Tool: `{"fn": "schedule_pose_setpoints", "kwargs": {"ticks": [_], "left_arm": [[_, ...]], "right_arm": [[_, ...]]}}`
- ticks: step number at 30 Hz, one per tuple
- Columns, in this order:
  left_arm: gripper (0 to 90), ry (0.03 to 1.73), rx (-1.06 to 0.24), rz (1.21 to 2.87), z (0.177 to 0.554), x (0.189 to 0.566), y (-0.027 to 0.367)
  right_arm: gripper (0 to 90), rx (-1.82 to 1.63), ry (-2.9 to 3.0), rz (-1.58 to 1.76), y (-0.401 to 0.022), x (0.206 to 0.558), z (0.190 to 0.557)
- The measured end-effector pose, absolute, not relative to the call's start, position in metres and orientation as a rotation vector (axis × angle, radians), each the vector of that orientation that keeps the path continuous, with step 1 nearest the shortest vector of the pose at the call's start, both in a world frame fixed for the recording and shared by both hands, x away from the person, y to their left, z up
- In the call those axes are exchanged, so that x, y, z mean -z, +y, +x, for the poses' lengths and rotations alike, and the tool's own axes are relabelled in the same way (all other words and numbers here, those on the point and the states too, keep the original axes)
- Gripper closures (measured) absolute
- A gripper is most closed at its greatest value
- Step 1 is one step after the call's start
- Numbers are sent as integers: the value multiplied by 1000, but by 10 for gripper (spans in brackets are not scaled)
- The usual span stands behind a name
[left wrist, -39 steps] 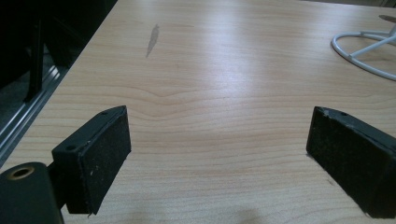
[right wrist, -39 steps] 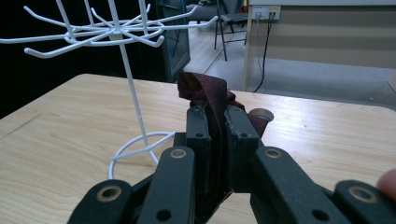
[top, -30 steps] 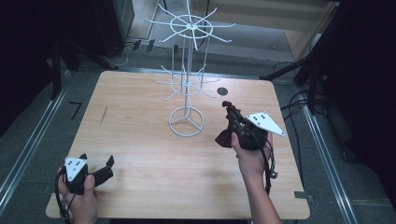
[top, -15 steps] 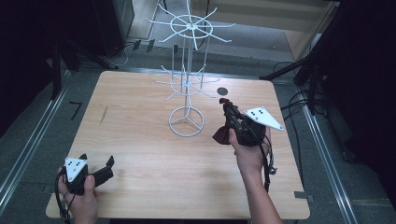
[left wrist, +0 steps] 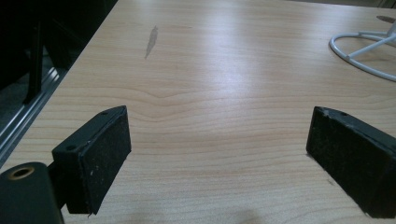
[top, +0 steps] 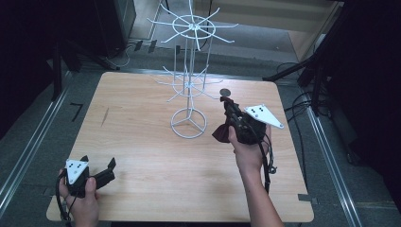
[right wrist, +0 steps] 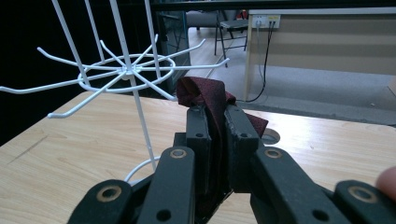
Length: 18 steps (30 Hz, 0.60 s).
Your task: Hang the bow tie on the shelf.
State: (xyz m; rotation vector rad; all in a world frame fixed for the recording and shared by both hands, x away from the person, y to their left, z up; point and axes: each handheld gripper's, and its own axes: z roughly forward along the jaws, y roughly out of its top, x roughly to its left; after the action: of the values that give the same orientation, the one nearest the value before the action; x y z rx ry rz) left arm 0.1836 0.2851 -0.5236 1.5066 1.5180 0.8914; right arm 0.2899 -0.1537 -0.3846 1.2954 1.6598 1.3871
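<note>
A white wire rack (top: 189, 71) with two tiers of hooks stands on a ring base at the middle of the wooden table (top: 142, 156). Just right of that base, my right gripper (top: 228, 105) is lifted off the table and shut on a dark red cloth (top: 220, 134), which hangs below the hand. In the right gripper view the cloth (right wrist: 201, 91) bunches out above the closed gripper (right wrist: 216, 116), close to the hooks of the rack's lower tier (right wrist: 126, 72). My left gripper (top: 99, 163) rests at the front left corner, open, with bare wood between its pads (left wrist: 219, 154).
A round dark hole (top: 225, 92) sits in the tabletop behind the right gripper. The rack's ring base (left wrist: 359, 51) lies far ahead and to the right of the left gripper. Metal rails and dark floor border the table; cables lie on the right.
The right gripper with the cloth has edged slightly toward the rack. The left gripper has kept still.
</note>
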Motion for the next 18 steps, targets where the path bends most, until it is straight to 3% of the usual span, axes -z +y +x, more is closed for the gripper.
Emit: {"fn": "schedule_pose_setpoints", "kwargs": {"ticks": [18], "left_arm": [[81,1522,-894,1507,184,524,285]], "right_arm": [[829,-1404,1656,1276,-139,379,295]]}}
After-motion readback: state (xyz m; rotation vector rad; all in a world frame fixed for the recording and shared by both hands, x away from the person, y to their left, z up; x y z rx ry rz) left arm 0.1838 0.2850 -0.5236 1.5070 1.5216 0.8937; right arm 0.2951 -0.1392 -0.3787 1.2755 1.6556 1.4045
